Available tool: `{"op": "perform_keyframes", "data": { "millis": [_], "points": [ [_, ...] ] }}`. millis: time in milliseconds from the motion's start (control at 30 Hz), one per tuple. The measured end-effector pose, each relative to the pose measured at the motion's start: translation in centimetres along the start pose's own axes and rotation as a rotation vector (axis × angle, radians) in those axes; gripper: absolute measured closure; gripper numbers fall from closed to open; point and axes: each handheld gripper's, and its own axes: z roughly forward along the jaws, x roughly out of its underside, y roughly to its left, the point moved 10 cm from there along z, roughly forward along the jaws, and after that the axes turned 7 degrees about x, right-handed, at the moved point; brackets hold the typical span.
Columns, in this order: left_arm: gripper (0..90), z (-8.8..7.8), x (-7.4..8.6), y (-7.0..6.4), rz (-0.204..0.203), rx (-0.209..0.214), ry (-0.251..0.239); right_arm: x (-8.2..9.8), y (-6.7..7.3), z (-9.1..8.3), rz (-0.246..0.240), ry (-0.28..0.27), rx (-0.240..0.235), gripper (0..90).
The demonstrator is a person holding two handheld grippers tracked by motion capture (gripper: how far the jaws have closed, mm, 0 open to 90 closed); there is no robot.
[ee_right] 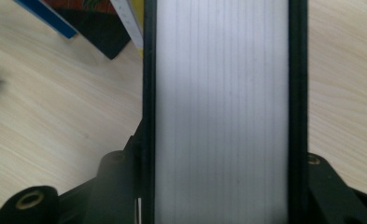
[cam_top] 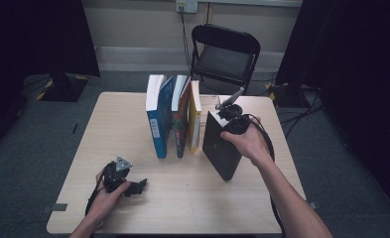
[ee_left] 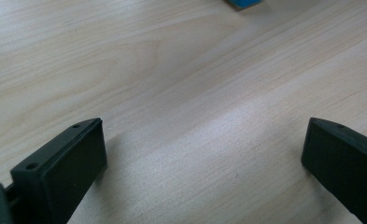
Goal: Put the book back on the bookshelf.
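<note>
A thick black book (cam_top: 221, 144) stands upright on the wooden table (cam_top: 108, 148), right of a row of standing books. My right gripper (cam_top: 234, 124) comes down over its top edge and is shut on it. In the right gripper view the white page edge (ee_right: 221, 112) runs between the two black covers, with the fingers (ee_right: 113, 172) pressed against them on either side. My left gripper (cam_top: 138, 186) rests low at the table's front left. Its jaws (ee_left: 202, 149) stand wide open over bare wood, with nothing between them.
Three books stand side by side in the middle of the table: a blue book (cam_top: 158, 124), a dark red book (cam_top: 181, 124) and a yellow book (cam_top: 195, 121). A black folding chair (cam_top: 225, 54) stands behind the table. Dark screens flank both sides.
</note>
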Motion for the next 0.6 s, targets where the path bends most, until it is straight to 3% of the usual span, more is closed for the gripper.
{"op": "perform_keyframes", "data": {
  "millis": [133,600],
  "points": [
    [0.0,0.0,0.0,0.0,0.0,0.0,0.0,-0.9,-0.2,-0.3,0.028,-0.025,-0.005,53.7],
    [0.0,0.0,0.0,0.0,0.0,0.001,-0.001,-4.6,-0.9,0.5,0.103,-0.023,0.042,53.7]
  ]
}}
